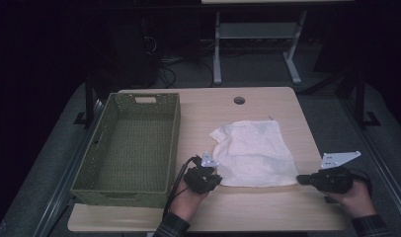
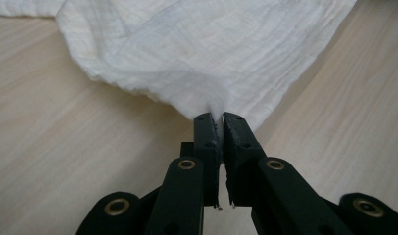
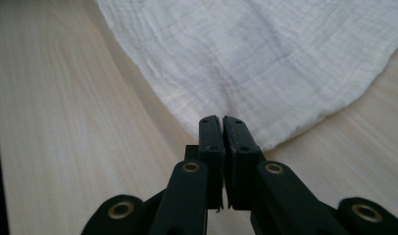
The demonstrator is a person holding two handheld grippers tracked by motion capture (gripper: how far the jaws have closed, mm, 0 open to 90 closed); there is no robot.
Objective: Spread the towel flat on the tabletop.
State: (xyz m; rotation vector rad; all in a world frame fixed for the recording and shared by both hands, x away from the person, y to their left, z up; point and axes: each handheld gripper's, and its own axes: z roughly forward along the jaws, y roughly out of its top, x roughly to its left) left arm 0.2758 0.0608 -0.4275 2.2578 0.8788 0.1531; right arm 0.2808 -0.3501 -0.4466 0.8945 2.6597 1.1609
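A white crinkled cloth (image 1: 253, 153) lies on the middle of the wooden table (image 1: 267, 212), its far left part rumpled. My left gripper (image 1: 216, 180) is at the cloth's near left corner, shut on that corner; in the left gripper view the cloth (image 2: 197, 49) bunches up between the black jaws of the gripper (image 2: 217, 117). My right gripper (image 1: 301, 178) is at the near right corner, pointing left. In the right gripper view its jaws (image 3: 221, 120) are pressed together on the cloth's edge (image 3: 265, 63).
A green woven basket (image 1: 90, 163) with nothing in it stands on the left part of the table, close to my left hand. A round cable hole (image 1: 239, 100) sits near the far edge. Beyond the table are a desk frame (image 1: 258, 34) and dark floor.
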